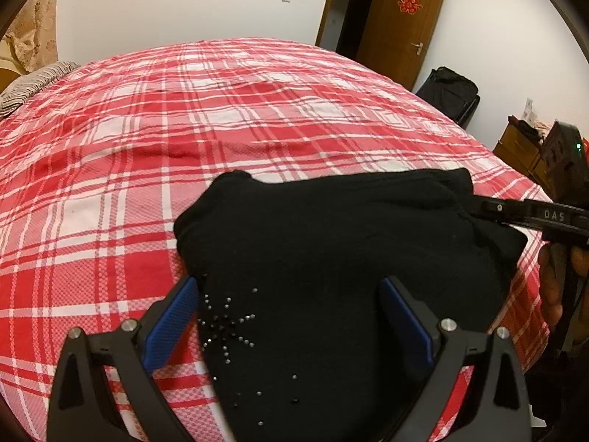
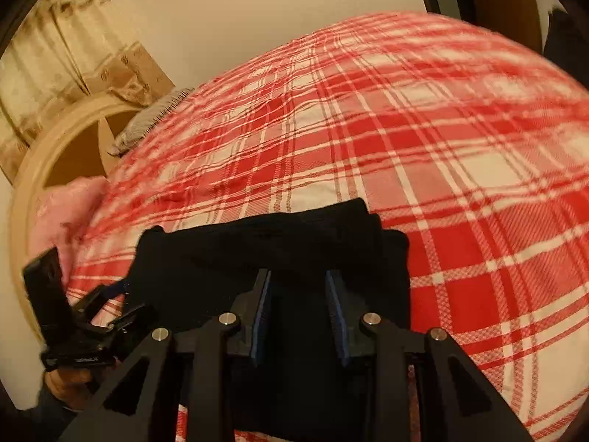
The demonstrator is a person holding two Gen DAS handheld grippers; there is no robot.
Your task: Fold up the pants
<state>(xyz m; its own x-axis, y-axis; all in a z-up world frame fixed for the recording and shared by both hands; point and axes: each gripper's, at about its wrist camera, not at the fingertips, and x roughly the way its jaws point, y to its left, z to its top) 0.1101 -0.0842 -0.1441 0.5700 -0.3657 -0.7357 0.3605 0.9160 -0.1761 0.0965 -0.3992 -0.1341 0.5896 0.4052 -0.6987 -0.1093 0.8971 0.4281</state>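
Black pants [image 1: 331, 258] folded into a thick, compact bundle, lying on a bed [image 1: 184, 118] covered by a red-and-white plaid sheet, toward the near edge. Small shiny studs [image 1: 224, 322] in a starburst pattern on the near left part of the fabric, a few more scattered lower down. Left gripper [image 1: 289, 313] low over the near end of the bundle, blue-padded fingers [image 1: 173, 320] spread wide, one on each side of the studded cloth, nothing pinched between them. From the right wrist view, the same bundle [image 2: 265, 250] seen from its other side, layered edges stacked along the far end. Right gripper [image 2: 299, 316] over the dark fabric with its fingers partly apart; blue pads [image 2: 263, 316] facing each other across a gap filled with black cloth, though whether actually squeezing it cannot be told. In the left wrist view, the right gripper's fingertips [image 1: 489, 208] reaching in from the right, touching the right far corner of the bundle. Left gripper visible again at the left edge of the right wrist view [image 2: 117, 294], beside the bundle's near left corner. Brown wooden door [image 1: 401, 22] standing open beyond the bed, a red paper decoration [image 1: 409, 1] stuck on it. Striped pillow [image 1: 33, 81] at the far left of the bed. Right wrist view somewhat blurred.
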